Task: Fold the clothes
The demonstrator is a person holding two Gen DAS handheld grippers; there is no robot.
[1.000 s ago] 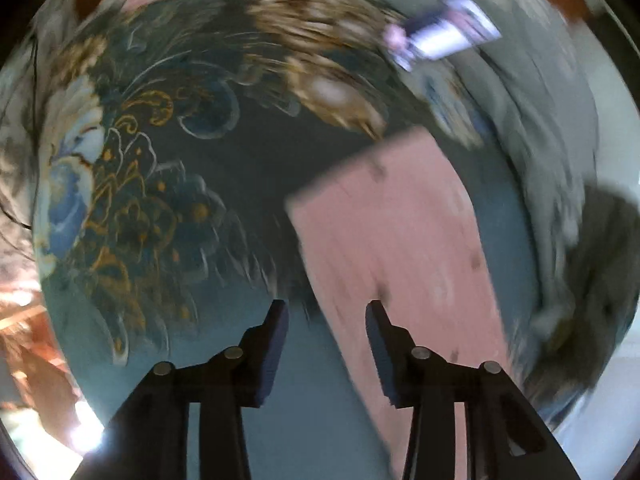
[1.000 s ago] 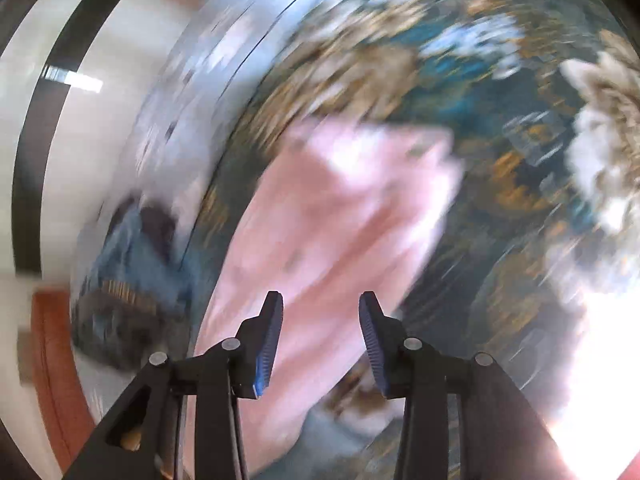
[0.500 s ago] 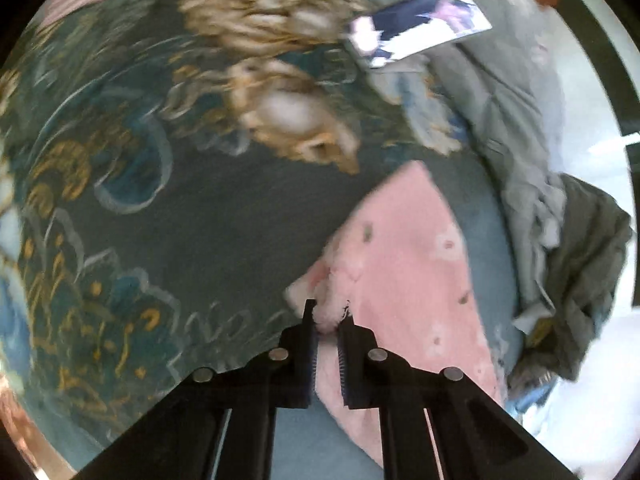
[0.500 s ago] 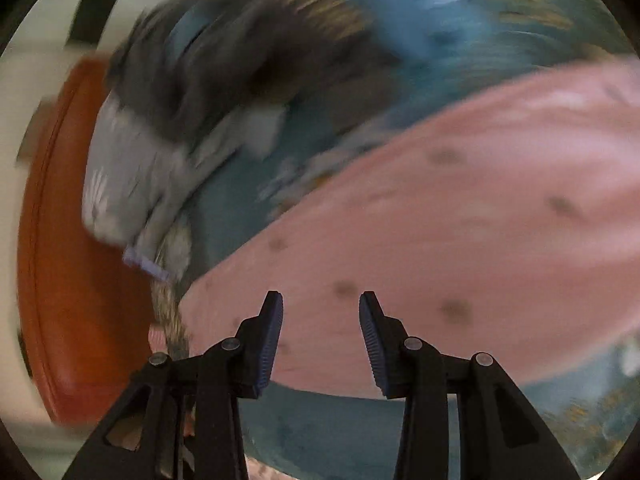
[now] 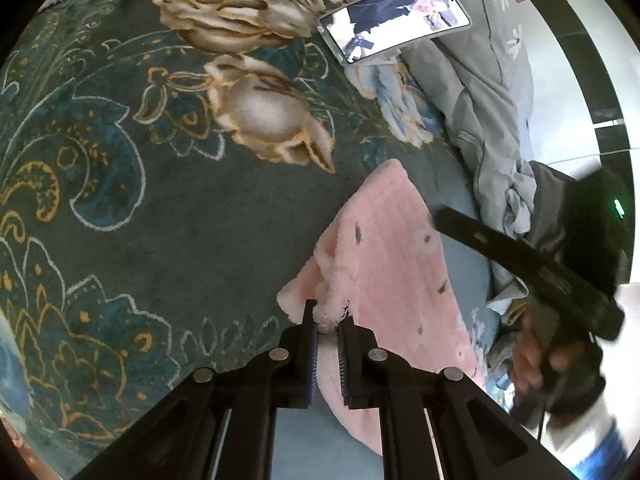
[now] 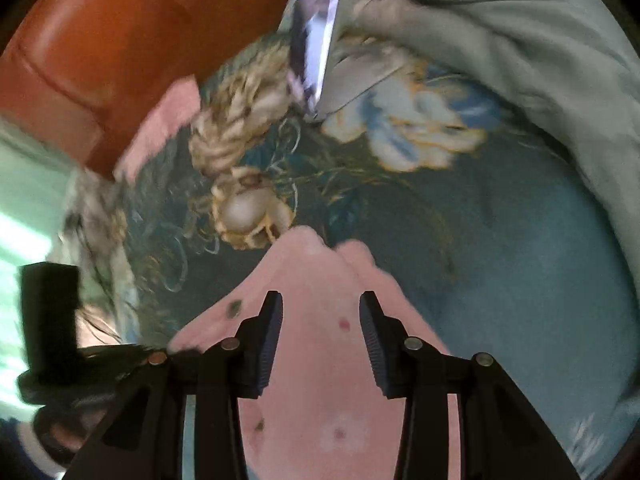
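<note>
Jaws of left gripper [image 5: 329, 322] pinch a fluffy corner of the pink garment [image 5: 394, 256], which lies on the floral blanket [image 5: 160, 200]. Right gripper [image 6: 320, 312] jaws are spread above it.

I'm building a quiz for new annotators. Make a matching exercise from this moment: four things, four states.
Things:
1. left gripper
2. right gripper
3. phone
4. grey clothing

States:
A. crumpled in a heap
B. open above the pink garment
C. screen lit
D. shut on the pink garment's fluffy edge

Pairs: 1-D, 2-B, 3-C, 4-A
</note>
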